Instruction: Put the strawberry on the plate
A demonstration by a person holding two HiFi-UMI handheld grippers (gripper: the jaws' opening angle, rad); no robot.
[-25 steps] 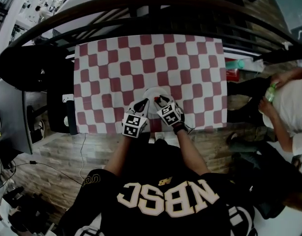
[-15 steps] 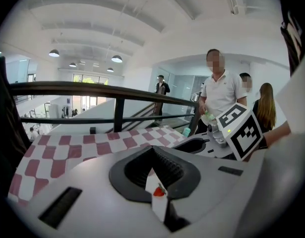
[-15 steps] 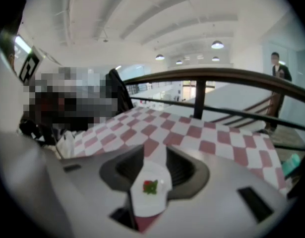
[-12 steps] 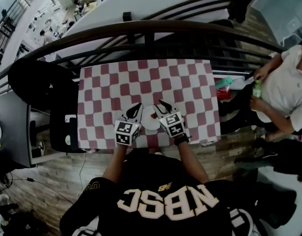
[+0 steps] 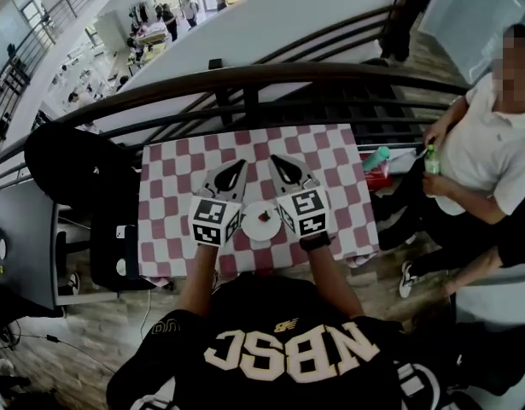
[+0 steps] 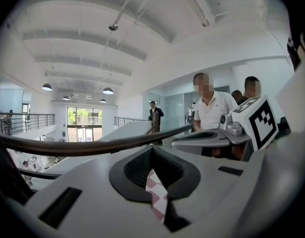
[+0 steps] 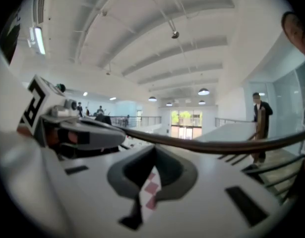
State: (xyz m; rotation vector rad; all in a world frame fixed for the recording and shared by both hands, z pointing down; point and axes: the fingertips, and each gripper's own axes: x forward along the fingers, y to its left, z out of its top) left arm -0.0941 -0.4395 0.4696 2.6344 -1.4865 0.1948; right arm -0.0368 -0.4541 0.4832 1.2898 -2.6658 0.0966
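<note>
Head view: the strawberry (image 5: 264, 217) lies near the middle of the white plate (image 5: 252, 229) on the checked cloth (image 5: 339, 178). The left gripper (image 5: 236, 171) lies at the plate's 11 o'clock and the right gripper (image 5: 279, 166) at 1 o'clock (both clear of the fruit).

Left gripper view: the 2 jaws are pressed together and empty.

Right gripper view: the jaws are closing fully, with nothing between them.

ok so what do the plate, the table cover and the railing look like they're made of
Plate: plain white and smooth, probably ceramic or plastic; too small to tell which. Table cover: red-and-white checks lying flat, likely cloth or vinyl. Railing: rounded top rail, dark brown, looks like finished wood, though painted metal is possible.
</note>
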